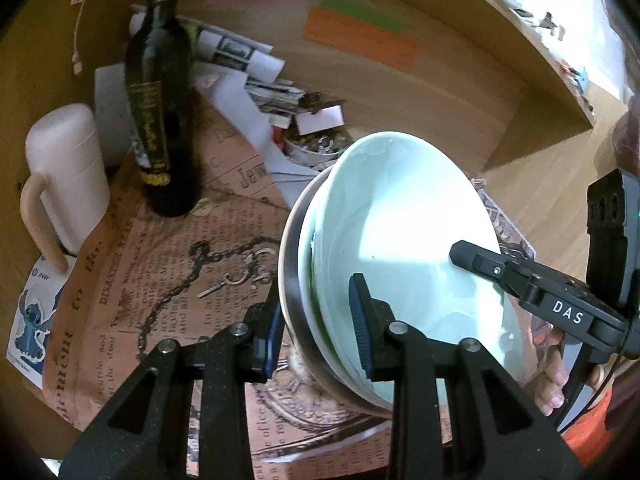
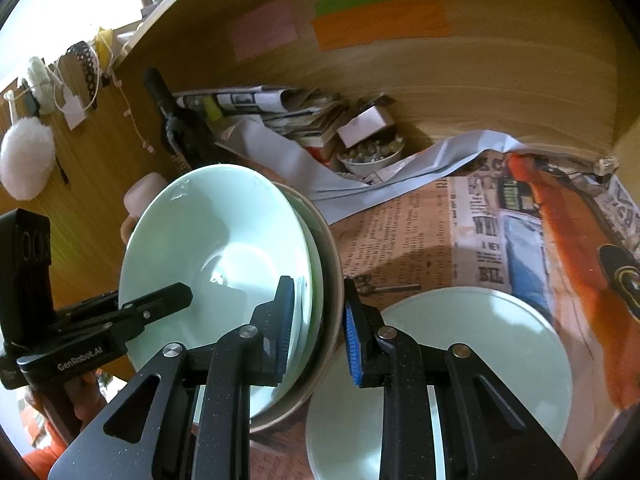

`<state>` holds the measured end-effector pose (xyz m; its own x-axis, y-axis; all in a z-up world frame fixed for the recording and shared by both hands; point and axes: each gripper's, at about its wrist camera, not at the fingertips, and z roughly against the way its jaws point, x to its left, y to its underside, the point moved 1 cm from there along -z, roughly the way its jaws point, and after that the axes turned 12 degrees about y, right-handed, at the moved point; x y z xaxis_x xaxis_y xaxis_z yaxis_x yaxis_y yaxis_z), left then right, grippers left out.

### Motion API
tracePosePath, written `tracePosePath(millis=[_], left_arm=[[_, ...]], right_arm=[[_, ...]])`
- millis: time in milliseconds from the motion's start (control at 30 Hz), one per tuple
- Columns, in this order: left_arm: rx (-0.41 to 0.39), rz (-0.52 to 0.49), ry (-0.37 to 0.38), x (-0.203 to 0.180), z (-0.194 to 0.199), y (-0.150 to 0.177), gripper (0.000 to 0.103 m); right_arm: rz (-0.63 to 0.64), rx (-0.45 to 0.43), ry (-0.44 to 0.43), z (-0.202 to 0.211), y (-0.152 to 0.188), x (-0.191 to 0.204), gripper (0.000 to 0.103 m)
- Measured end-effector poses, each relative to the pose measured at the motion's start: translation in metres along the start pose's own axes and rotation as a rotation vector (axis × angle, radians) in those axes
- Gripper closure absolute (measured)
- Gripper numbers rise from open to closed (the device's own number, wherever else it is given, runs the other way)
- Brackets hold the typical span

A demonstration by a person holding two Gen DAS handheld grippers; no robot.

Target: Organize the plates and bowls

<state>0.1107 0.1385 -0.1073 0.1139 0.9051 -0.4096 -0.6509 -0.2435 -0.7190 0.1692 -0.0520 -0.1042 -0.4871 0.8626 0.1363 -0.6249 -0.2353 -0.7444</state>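
Both grippers, left (image 1: 320,320) and right (image 2: 316,320), clamp opposite rims of nested bowls (image 1: 400,216), lifted above plate (image 2: 480,344)

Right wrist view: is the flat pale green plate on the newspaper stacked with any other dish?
No. The flat plate lies alone on the newspaper, while the nested bowls are held up by both grippers beside it.

Dark bottle (image 1: 160,120) and pink mug (image 1: 68,168) crowding the left, paper clutter (image 2: 296,116) against the back wall, pale plate (image 2: 480,360) lying right, bare newsprint (image 1: 168,272) between.
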Motion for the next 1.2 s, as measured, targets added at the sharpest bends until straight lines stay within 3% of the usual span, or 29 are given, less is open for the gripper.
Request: tracePosePath(millis=[667,1200], left_arm=[[0.105,-0.077,0.123,-0.076,-0.054,0.005,0.072],[0.194,-0.107,0.136,-0.101,-0.083,0.019,0.072]], right_arm=[[-0.103,-0.035,0.128,0.049,0.021,-0.078,0.082],[-0.175,0.014,0.175,0.053,0.048,-0.113,0.082]])
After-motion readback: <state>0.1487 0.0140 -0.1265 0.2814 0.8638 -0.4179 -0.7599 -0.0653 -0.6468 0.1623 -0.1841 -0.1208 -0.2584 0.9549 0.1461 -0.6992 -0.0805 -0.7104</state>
